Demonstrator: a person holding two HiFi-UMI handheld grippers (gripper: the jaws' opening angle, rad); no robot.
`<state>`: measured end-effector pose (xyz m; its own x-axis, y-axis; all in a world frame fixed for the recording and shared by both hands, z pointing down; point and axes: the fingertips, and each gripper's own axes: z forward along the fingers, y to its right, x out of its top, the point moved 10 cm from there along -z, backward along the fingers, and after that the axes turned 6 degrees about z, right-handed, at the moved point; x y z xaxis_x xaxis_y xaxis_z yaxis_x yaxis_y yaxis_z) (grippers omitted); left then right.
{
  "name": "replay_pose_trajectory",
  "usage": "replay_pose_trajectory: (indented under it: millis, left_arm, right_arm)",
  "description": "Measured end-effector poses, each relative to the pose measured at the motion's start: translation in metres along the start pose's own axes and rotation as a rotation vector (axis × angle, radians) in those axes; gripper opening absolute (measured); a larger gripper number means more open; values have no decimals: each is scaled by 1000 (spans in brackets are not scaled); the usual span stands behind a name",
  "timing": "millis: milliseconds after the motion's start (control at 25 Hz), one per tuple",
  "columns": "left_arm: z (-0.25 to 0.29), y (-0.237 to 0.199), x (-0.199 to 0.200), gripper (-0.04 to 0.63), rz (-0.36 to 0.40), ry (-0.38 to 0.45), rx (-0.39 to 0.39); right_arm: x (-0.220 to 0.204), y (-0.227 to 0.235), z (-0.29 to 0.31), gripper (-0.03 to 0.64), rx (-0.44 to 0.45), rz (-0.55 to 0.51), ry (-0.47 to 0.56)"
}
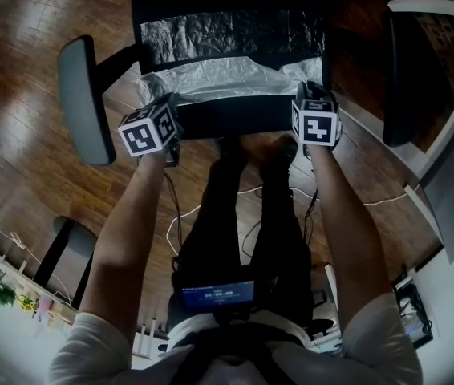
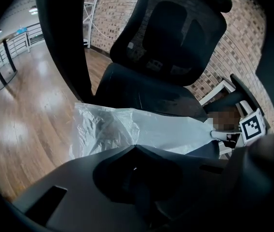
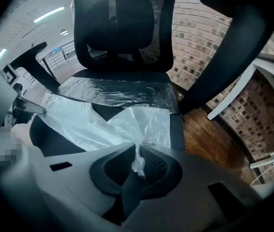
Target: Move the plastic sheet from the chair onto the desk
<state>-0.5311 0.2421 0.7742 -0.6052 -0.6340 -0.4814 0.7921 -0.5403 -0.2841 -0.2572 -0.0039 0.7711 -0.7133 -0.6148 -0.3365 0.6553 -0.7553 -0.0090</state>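
A crinkled clear plastic sheet [image 1: 227, 74] lies over the seat and lower back of a black office chair [image 1: 235, 120]. In the head view my left gripper [image 1: 168, 112] is at the sheet's front left corner and my right gripper [image 1: 313, 101] at its front right corner. In the left gripper view the jaws are closed, with the sheet's edge [image 2: 127, 129] running in at their tip. In the right gripper view a twisted bit of the sheet [image 3: 138, 162] is pinched between the closed jaws. The sheet is pulled taut between the two corners.
The chair's grey left armrest [image 1: 83, 99] sticks out at the left. A white desk edge [image 1: 451, 175] and a dark armrest [image 1: 403, 79] stand at the right. Cables [image 1: 251, 207] lie on the wooden floor around the person's legs. A brick wall [image 3: 200, 33] rises behind the chair.
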Motion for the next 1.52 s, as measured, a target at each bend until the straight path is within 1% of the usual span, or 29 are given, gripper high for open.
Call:
replay_pose_trajectory:
  millis: [80,240,520,720,920,1120,1280,1520]
  left_arm:
    - [-4,1,-1,0,1,4,-7]
    - [-15,5,0,0,-9,28,-33]
    - [-33,12,-1,0,2,79,-69]
    - [-48,18,-6,0,-25,86,-97]
    - [-60,26,-10,0,9,103,-113]
    - [-75,37,-5,0,29,116,-141]
    - [-96,49,4,0,45,129,-170]
    - [-126,71,24,0,33,152,-222]
  right_arm:
    - [-2,0,-2,26,8,3,4]
    - [0,-1,-13,14,27,16,54]
    - [-6,-5,-35,8,47,21,85]
    - [-12,-6,-53,6,39,24,123]
    - [-18,-9,-70,6,40,27,130]
    - [-20,-11,-91,6,33,54,170]
    - [-23,-13,-118,6,37,70,180]
    - [-15,-14,-161,5,26,80,213]
